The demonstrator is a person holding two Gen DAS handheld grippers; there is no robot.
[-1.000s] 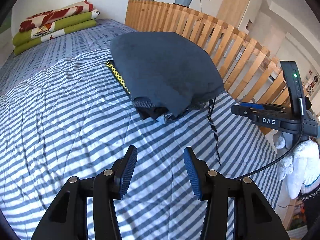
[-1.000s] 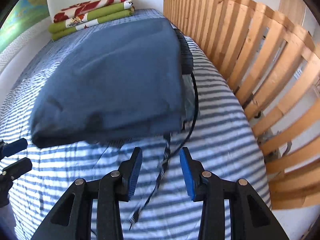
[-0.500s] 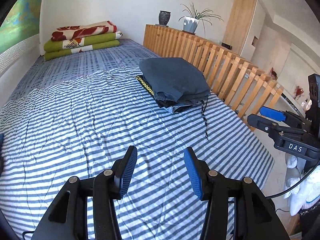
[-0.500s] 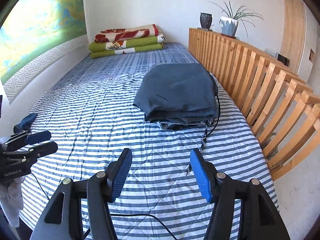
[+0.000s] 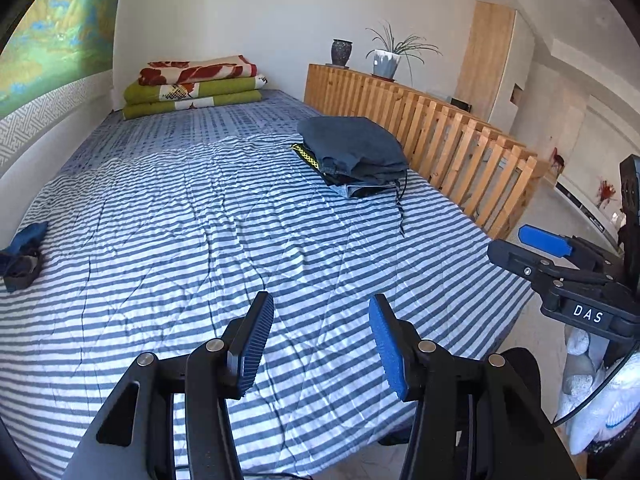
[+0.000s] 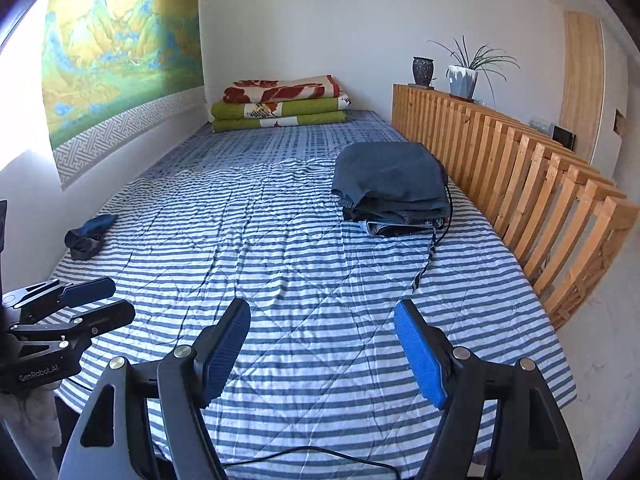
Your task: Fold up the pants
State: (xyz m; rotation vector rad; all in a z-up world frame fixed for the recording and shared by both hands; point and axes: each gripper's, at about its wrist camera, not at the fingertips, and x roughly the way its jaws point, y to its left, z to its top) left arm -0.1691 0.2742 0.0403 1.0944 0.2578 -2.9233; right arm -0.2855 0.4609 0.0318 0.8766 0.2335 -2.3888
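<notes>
At the far left edge of the bed [image 6: 280,272], a small crumpled dark blue garment [image 6: 89,236] is seen lying alone on the striped cover. Near it, in the right wrist view, the left hand-held gripper [image 6: 96,304] is seen from the side, and the writing "GenRobot.AI" can be read on its black body. In its own view the left hand-held gripper [image 5: 320,344] is held above the near end of the bed with its blue pads set clearly apart, and nothing is held or touched between them. The right hand-held gripper [image 6: 322,354] is also held above the near end of the striped cover, its pads spread wide, and nothing is gripped by it. At the head of the bed, a pile of folded blankets [image 6: 280,104] in red and green is placed against the wall. The folded pants [image 6: 390,180] are found on the right side of the bed, on top of a stack of folded clothes [image 6: 396,220], just beside the wooden slatted railing [image 6: 520,168]; a dark cord [image 6: 430,256] hangs out from this stack onto the cover. At the far right of the left wrist view, the right hand-held gripper [image 5: 536,250] is seen again, and the letters "DAS" are printed in white on it. Two pots [image 6: 444,74] stand on top of the railing, one with a plant.
</notes>
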